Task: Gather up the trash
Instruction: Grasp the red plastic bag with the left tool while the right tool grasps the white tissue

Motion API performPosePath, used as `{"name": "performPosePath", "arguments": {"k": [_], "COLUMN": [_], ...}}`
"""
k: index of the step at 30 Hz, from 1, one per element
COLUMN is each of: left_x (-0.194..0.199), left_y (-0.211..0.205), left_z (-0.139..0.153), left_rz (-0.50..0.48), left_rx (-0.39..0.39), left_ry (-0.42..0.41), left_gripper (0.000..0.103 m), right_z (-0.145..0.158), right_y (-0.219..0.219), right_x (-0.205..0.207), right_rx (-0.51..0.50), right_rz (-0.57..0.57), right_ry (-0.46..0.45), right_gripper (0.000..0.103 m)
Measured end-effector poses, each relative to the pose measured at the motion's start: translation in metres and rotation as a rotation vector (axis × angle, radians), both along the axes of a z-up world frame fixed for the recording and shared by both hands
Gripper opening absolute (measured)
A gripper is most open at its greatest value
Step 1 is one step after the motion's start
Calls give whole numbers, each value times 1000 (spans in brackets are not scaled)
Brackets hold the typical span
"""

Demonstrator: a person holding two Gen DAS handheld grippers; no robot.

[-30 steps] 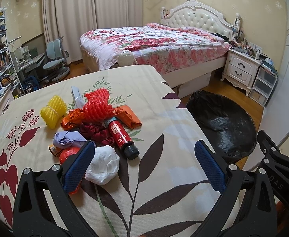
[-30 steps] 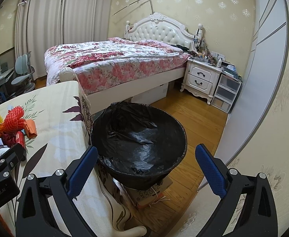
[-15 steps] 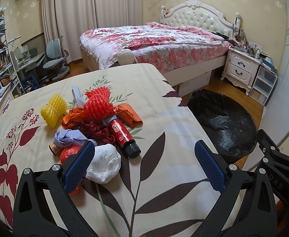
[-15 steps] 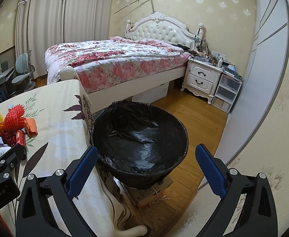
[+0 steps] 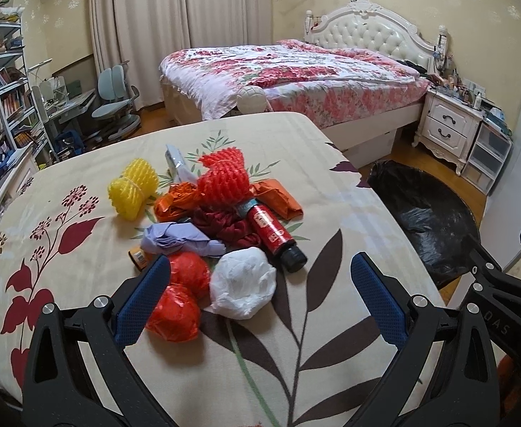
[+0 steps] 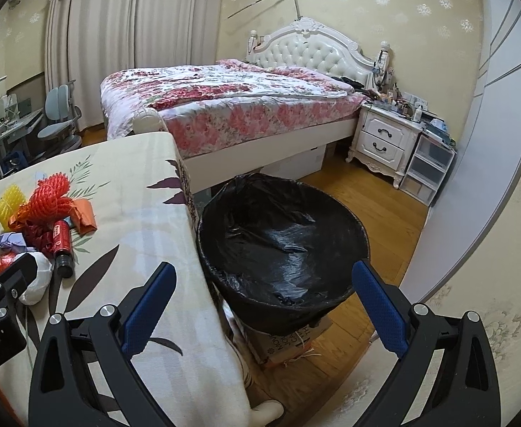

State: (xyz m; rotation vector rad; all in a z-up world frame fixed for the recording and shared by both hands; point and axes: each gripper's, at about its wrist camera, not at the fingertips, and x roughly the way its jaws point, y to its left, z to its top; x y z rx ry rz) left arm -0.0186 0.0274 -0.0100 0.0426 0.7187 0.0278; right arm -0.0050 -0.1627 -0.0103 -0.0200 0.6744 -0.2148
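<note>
A: Where does the trash lie?
B: Heaped on the leaf-patterned cloth tabletop [image 5: 331, 320]; the crumpled white plastic bag [image 5: 243, 287] lies nearest the left tongs [image 5: 260, 300], which gape wide and empty

A: And the right tongs [image 6: 260, 299]?
B: Wide too, above the black-lined round bin [image 6: 285, 245]. Risk: the red cylindrical bottle [image 5: 273, 236] touches the bag; a careless grab may roll it off

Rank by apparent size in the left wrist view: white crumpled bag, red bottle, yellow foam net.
1. red bottle, longest.
2. white crumpled bag and yellow foam net: look alike; the bag lies nearer the camera, so unranked.
</note>
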Motion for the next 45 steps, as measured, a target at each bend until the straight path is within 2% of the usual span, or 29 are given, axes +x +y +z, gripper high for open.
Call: {"name": "performPosePath", "arguments": {"k": [7, 9, 12, 16, 19, 22, 24, 25, 26, 36, 45], "left_x": [-11, -11, -8, -6, -7, -5, -5, -3, -3, -15, -30], "left_y": [43, 54, 68, 74, 76, 80, 83, 81, 82, 92, 119], "left_z": [-4, -8, -16, -19, -21, -20, -20, -20, -19, -7, 0], "left_rz": [61, 77, 94, 92, 77, 50, 35, 28, 20, 42, 102], "left_rx": [28, 26, 5, -12, -24, -59, -85, -96, -108, -97, -64], "left_ry": [28, 45, 92, 109, 112, 121, 128, 130, 135, 107, 75], "left_gripper": [98, 94, 82, 80, 73, 59, 54, 48, 46, 44, 44], "right_z": [-1, -2, -3, -5, -5, -6, -6, -6, -6, -4, 1], "right_y": [23, 29, 36, 46, 49, 52, 53, 54, 54, 62, 101], "right_x": [2, 3, 3, 3, 4, 4, 3, 3, 3, 4, 5], "right_rx": [18, 20, 22, 16, 16, 15, 15, 14, 14, 18, 55], "right_rz": [58, 72, 92, 111, 120, 124, 127, 128, 127, 141, 243], "right_ry": [24, 29, 40, 50, 57, 62, 65, 65, 65, 59, 72], "right_gripper": [96, 96, 96, 96, 96, 96, 96, 96, 96, 96, 96]}}
